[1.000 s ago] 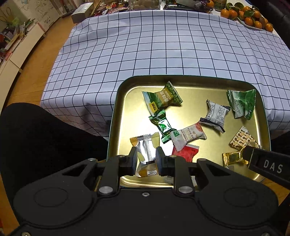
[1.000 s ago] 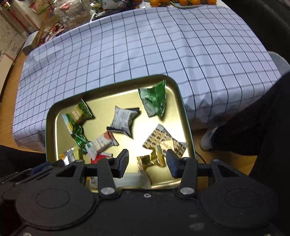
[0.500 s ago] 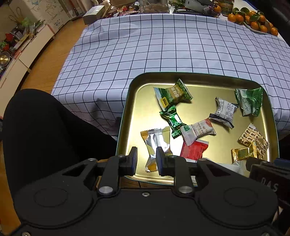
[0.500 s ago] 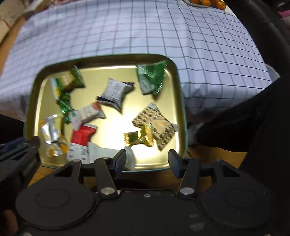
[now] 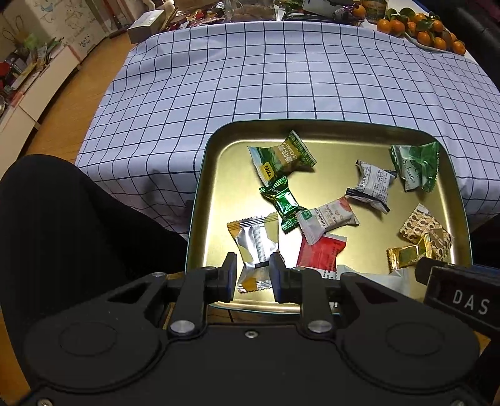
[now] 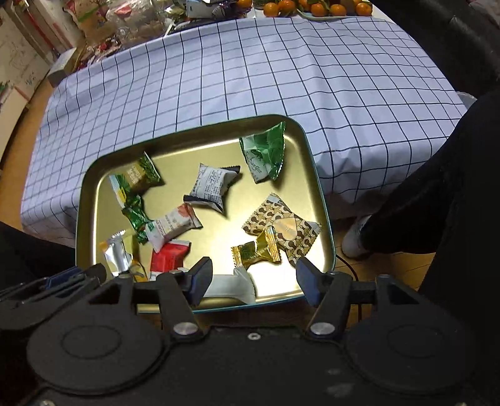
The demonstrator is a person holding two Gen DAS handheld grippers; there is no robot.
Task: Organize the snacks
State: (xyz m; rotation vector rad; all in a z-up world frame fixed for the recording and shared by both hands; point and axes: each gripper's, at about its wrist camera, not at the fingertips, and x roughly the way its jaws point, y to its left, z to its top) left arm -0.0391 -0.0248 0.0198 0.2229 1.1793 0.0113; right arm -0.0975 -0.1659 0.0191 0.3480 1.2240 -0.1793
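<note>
Snacks lie loose in a gold tray [image 5: 200,200] in the left wrist view. The left gripper [image 5: 252,272] has its two fingers close together, with a small gap, and the silver and orange packet [image 5: 254,240] sits right in that gap, just past the tips. I cannot tell if the fingers pinch it or only hang over it. Further out from the fingers are a dark green candy [image 5: 282,203], a white packet [image 5: 326,218] and a red packet [image 5: 322,253] a bit to the right of them. The checked cloth [image 5: 281,78] lies far ahead, bare, with oranges [image 5: 422,29] at its far end. In the right wrist view, the right gripper [image 6: 254,278] has its fingers wide apart and holds nothing. A gold candy [image 6: 256,250] lies just ahead between the tips, touching a brown patterned packet [image 6: 281,228]. A green bag [image 6: 265,153] is far ahead. How far along is the tidying? All the snacks seen are in the tray but mixed up, not sorted in rows or piles. That could mean gathering is done, or that sorting is still to do.
</note>
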